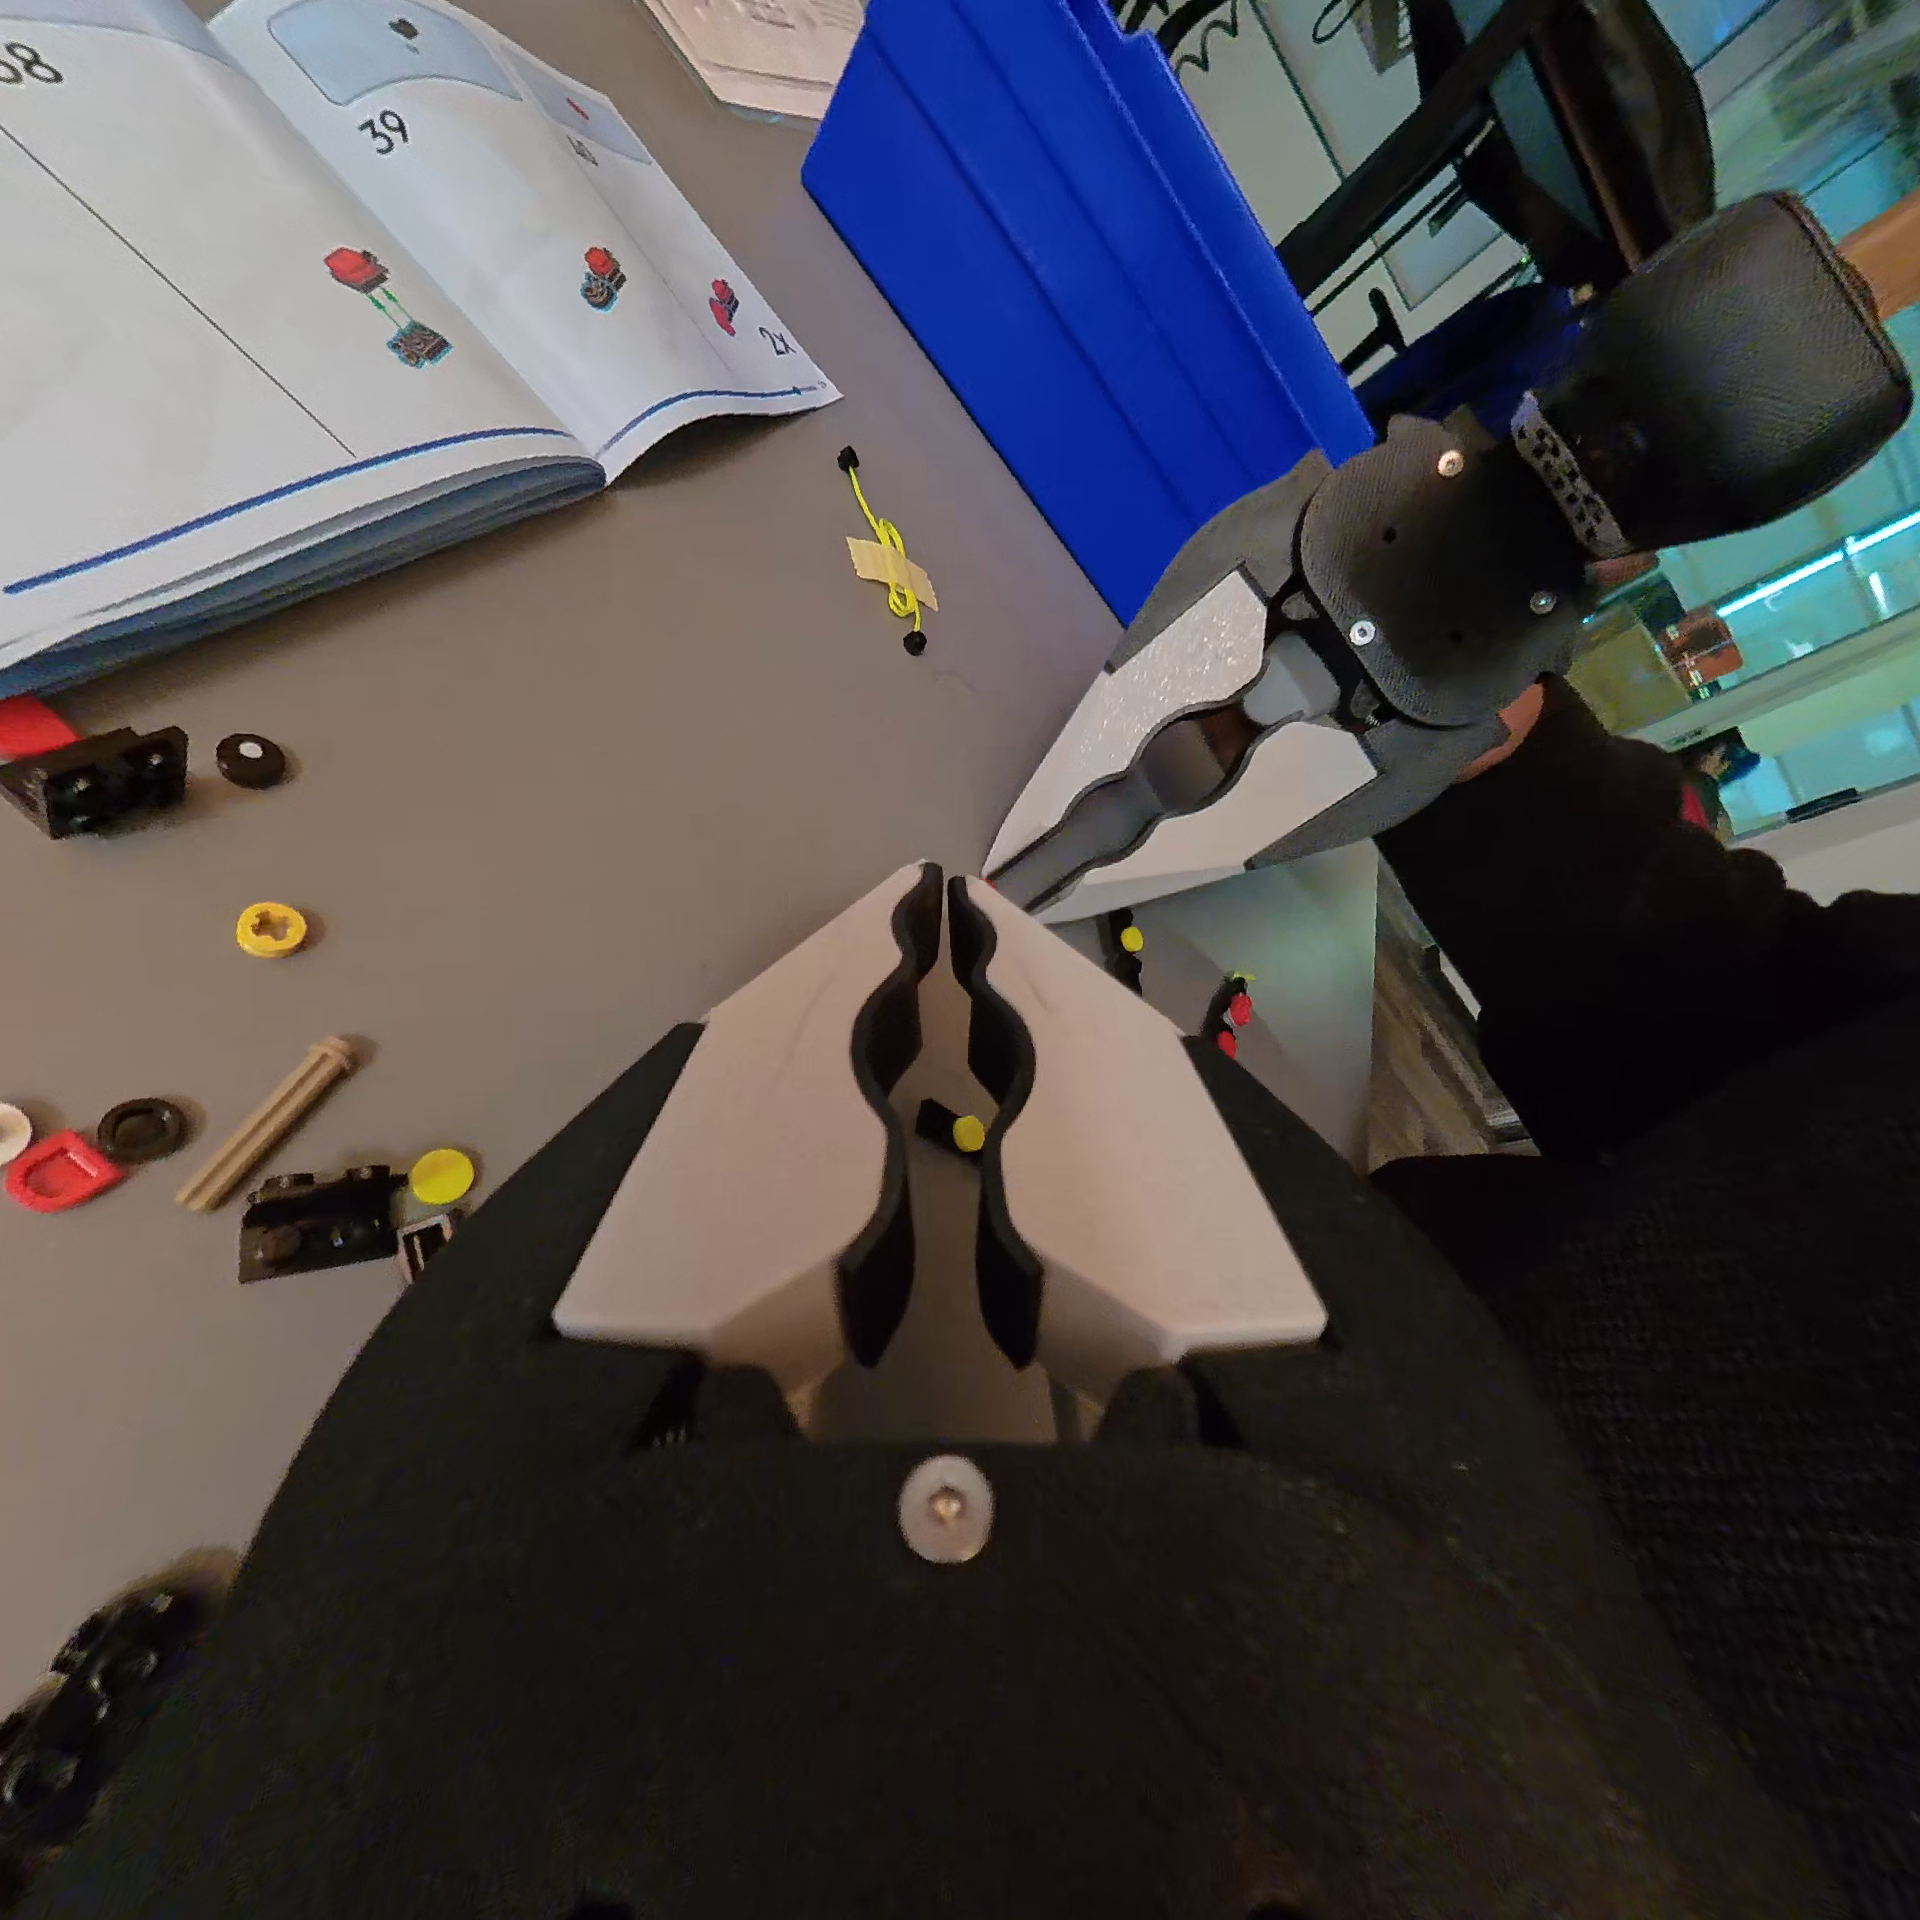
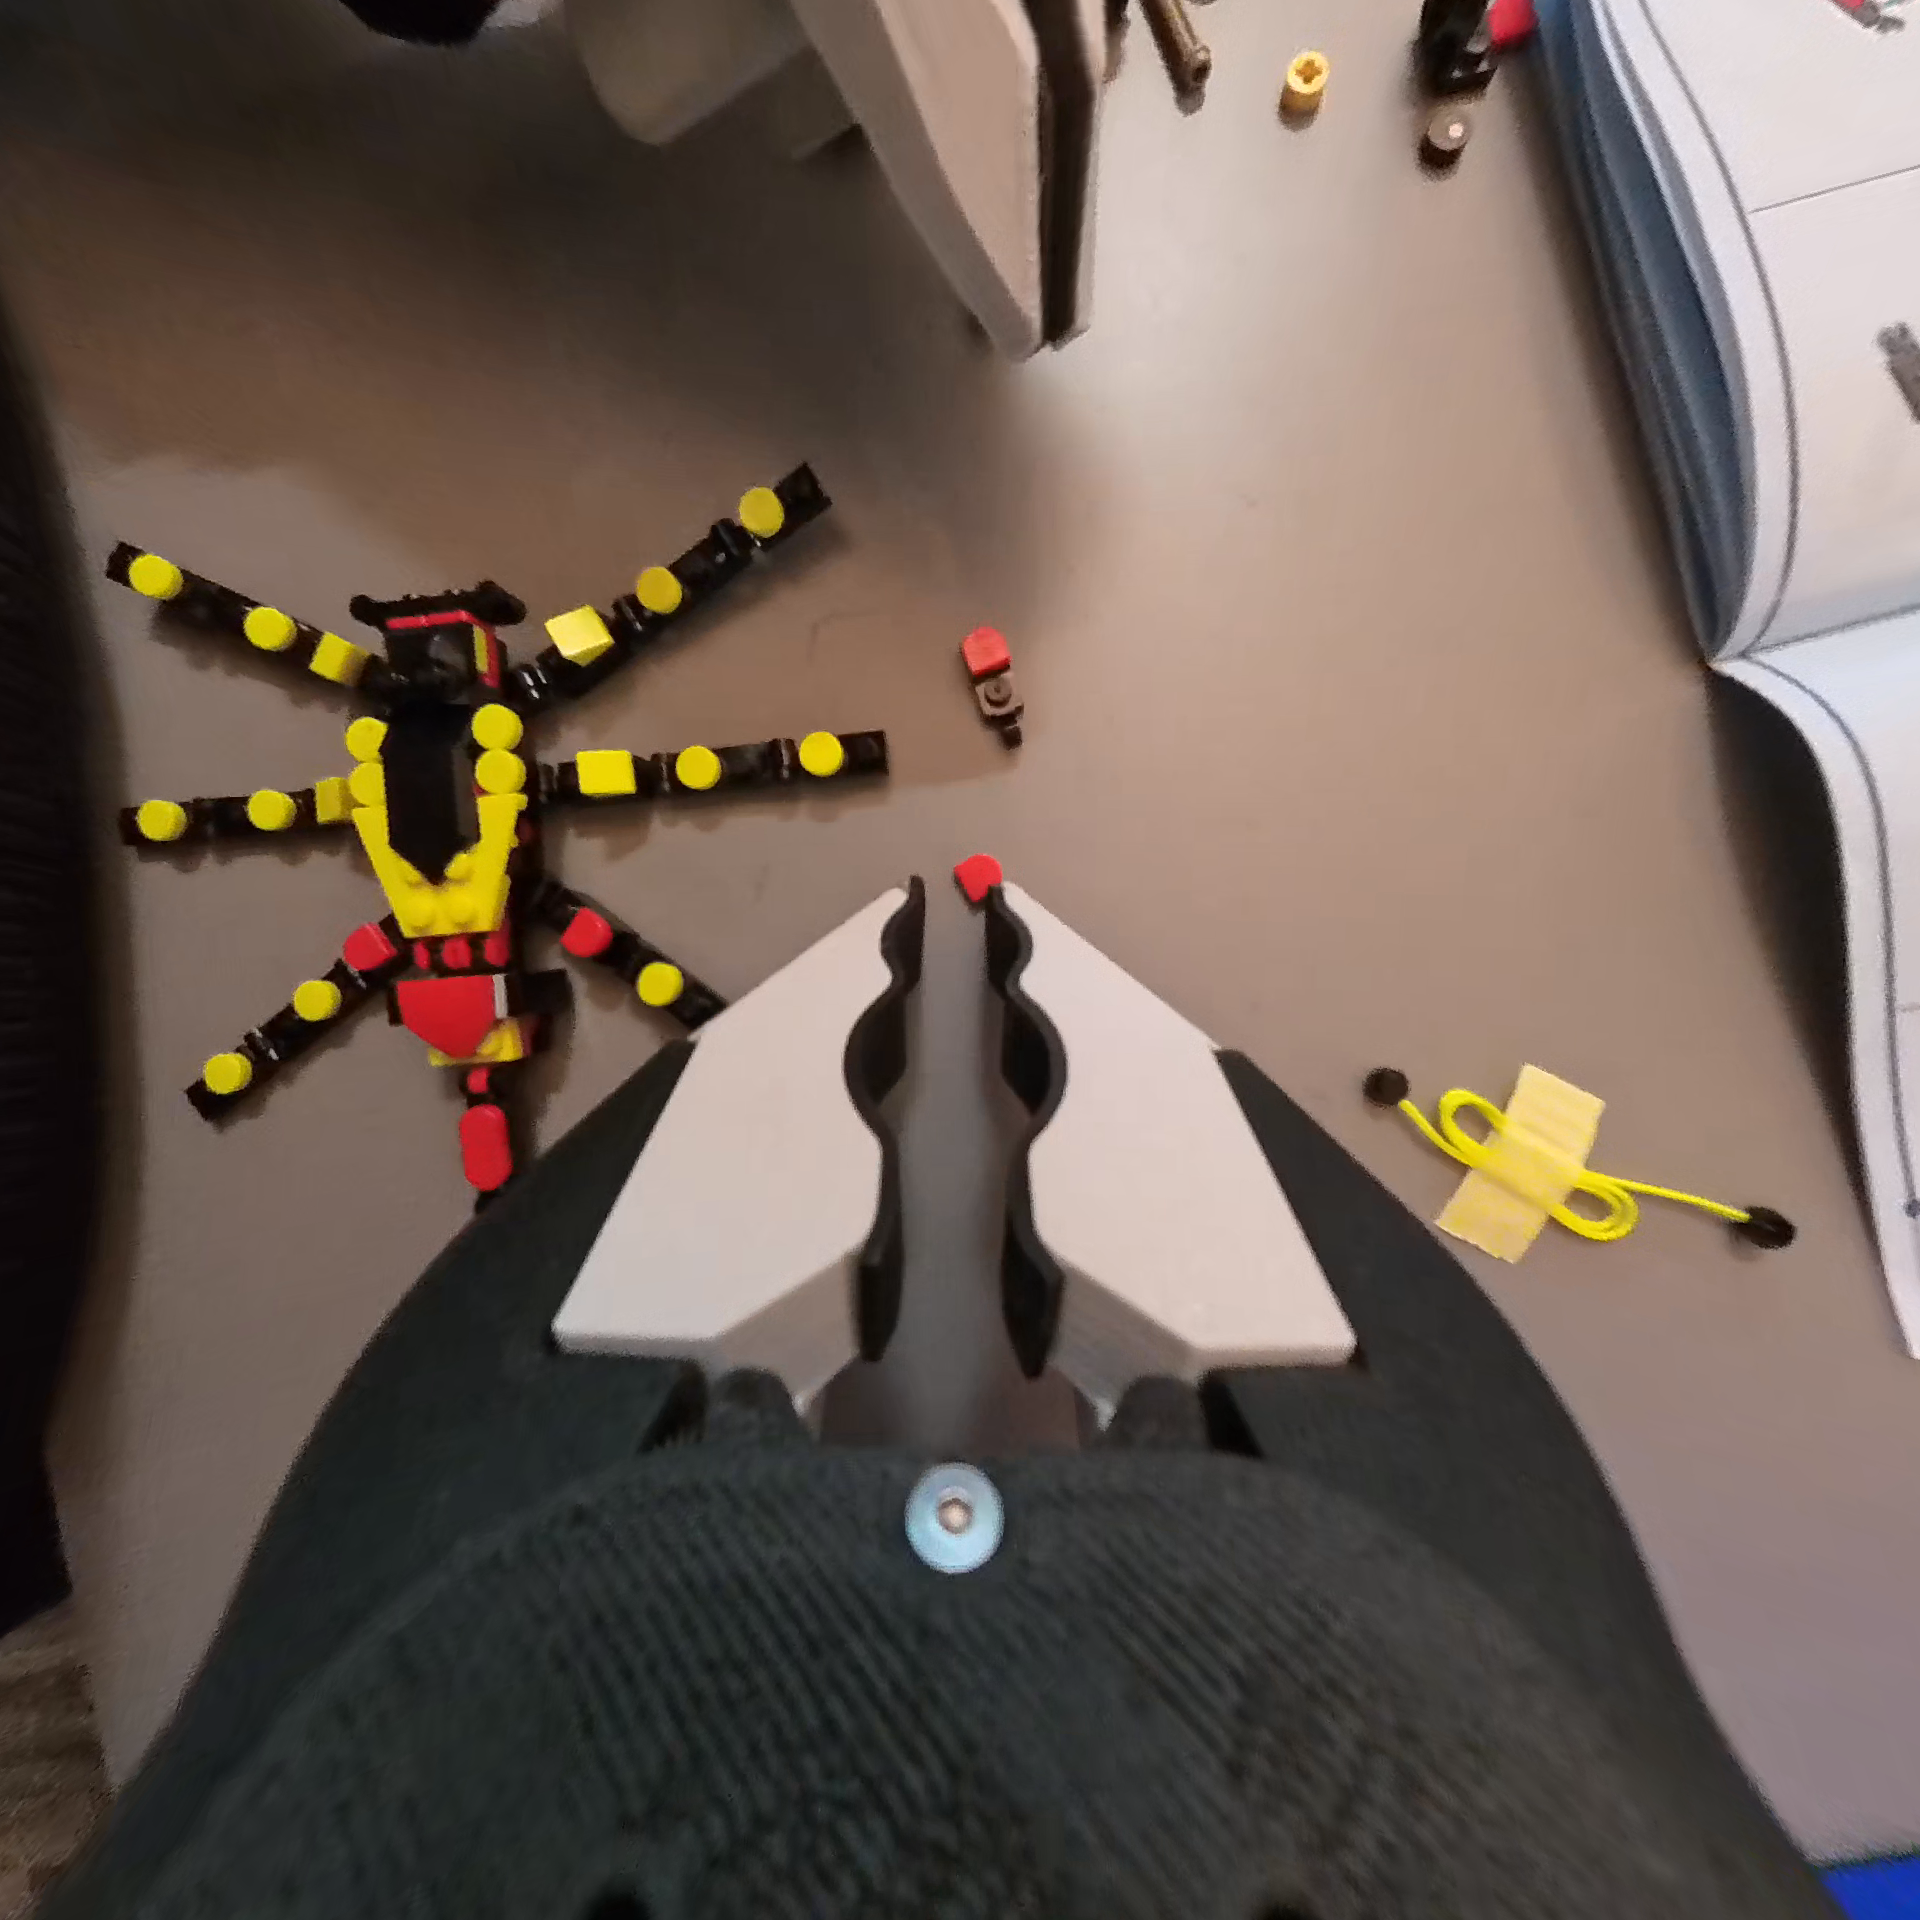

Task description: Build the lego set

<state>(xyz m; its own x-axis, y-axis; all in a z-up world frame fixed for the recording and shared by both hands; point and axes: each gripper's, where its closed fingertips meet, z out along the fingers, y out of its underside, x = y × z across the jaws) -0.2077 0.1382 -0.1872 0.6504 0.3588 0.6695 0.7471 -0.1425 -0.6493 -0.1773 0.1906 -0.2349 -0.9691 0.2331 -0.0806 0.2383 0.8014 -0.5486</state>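
Note:
A black, yellow and red lego spider lies flat on the grey table, left of my right gripper. Its jaws stand a narrow gap apart. A small red piece sits at the tip of its right finger; I cannot tell whether it is gripped. A small red-on-black assembly lies just ahead. My left gripper is shut with nothing visible between its tips, held above the spider. The right gripper points its tips at it from the right.
An open instruction booklet lies at the back left. A blue bin stands behind. A taped yellow string lies between them. Loose pieces lie at the left: a yellow round piece, a tan axle, black brackets. Some 8 centimetres of space lies between my two pairs of fingers.

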